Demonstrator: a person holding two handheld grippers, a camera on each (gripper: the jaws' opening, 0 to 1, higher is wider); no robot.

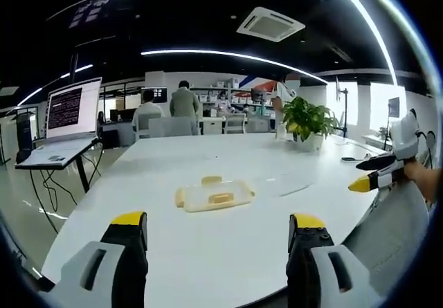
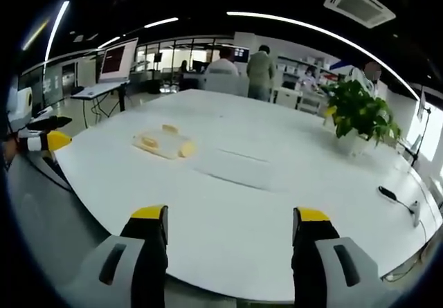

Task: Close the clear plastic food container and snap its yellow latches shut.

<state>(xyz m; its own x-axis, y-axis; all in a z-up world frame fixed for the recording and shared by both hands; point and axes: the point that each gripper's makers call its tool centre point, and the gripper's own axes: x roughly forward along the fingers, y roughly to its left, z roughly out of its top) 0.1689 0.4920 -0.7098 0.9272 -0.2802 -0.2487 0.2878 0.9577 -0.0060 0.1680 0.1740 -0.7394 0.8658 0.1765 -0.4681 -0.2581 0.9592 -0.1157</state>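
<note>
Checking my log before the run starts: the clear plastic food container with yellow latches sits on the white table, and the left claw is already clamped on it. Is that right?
Not quite. The clear plastic food container with yellow latches does sit on the white table, but the left claw is open and well short of it, holding nothing, as the left gripper view shows.

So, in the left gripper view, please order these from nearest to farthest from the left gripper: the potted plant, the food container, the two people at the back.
1. Food container: on the white table, straight ahead of the left gripper.
2. Potted plant: far side of the table, to the right.
3. Two people: beyond the table, at the back.
</note>
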